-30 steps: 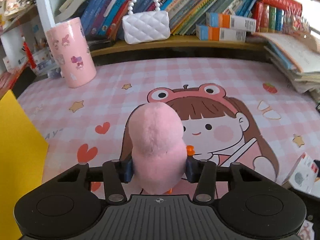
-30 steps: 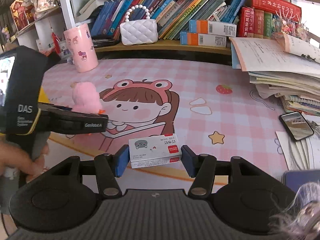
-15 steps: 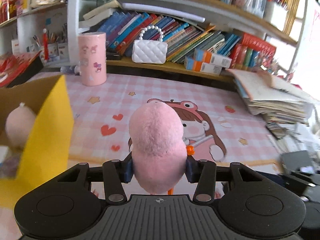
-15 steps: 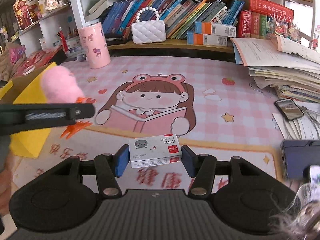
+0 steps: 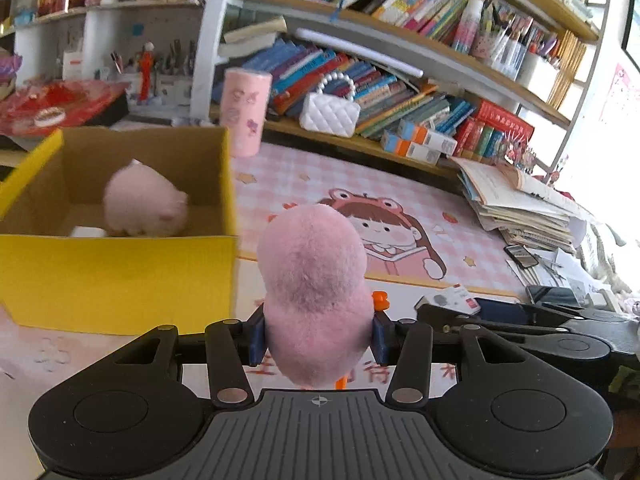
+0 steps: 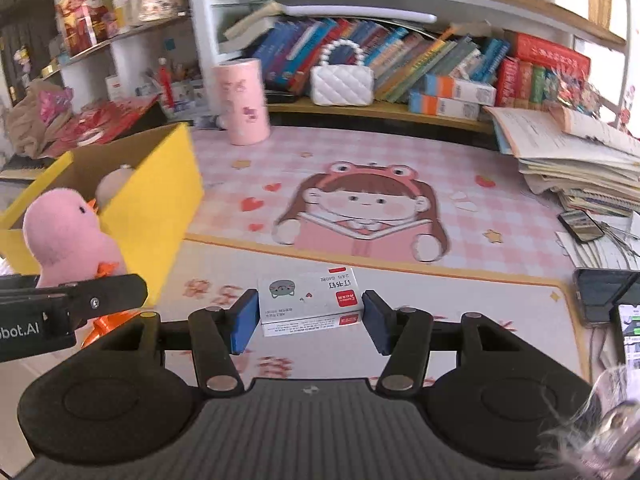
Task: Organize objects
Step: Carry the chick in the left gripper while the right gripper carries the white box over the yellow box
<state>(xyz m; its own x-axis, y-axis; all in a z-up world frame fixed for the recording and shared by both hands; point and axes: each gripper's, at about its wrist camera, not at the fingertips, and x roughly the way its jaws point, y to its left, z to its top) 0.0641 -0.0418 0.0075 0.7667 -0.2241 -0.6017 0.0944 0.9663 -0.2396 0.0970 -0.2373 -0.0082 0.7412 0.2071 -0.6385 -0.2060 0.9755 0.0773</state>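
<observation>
Left gripper (image 5: 318, 338) is clamped on the fuzzy pink plush duck (image 5: 316, 292), blue pads squeezing its soft rounded body from both sides, a bit of orange plastic foot poking out by the right finger. Ahead and to the left of those fingers sits the yellow cardboard box (image 5: 120, 276), open-topped, brown raw card inside, and a pale pink round plush toy (image 5: 144, 208) lies in it next to something white. Over to the right gripper (image 6: 310, 320): its blue pads are pressed flat against the short ends of a small white cardboard staple box with a grey cat print and red label (image 6: 310, 300), crisp edges, smooth printed card. Beneath the fingers, the glossy pink checked desk mat with a cartoon girl reading (image 6: 400, 184). The right view gives us the duck's face, black eye and orange beak, just left of its fingers, beside the yellow box's wall; the left view only shows its furry back. Beyond both sets of fingers stands a pink cylindrical tumbler (image 6: 242, 102) and a quilted white handbag with a pearl handle (image 6: 342, 82) on the wooden shelf.
</observation>
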